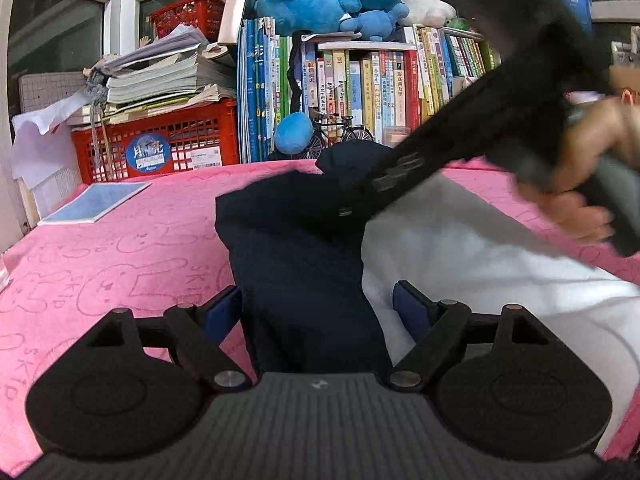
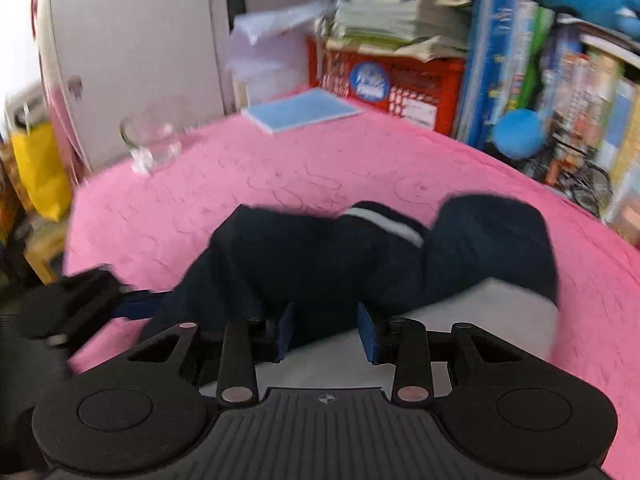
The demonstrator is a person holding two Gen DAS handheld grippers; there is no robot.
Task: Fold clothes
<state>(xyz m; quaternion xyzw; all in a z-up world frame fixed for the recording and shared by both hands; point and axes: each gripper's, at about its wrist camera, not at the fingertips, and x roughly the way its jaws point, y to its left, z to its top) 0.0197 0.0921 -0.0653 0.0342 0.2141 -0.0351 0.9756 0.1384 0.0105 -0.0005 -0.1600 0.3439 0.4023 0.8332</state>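
Observation:
A dark navy garment (image 1: 292,240) with a white body part (image 1: 480,264) lies bunched on the pink cloth (image 1: 120,260). My left gripper (image 1: 318,312) stands open with the navy fabric running between its blue pads. My right gripper (image 2: 326,332) is partly open, and the navy fabric (image 2: 320,256) lies between its pads; whether they pinch it is unclear. In the left wrist view the right gripper's black body (image 1: 460,136) crosses from upper right down onto the garment. The left gripper shows at the left edge of the right wrist view (image 2: 84,292).
A blue-covered notebook (image 1: 96,202) lies at the far left of the cloth, and a clear glass cup (image 2: 150,140) stands near the left edge. Red crates (image 1: 160,144), paper stacks, rows of books (image 1: 360,88) and plush toys line the back.

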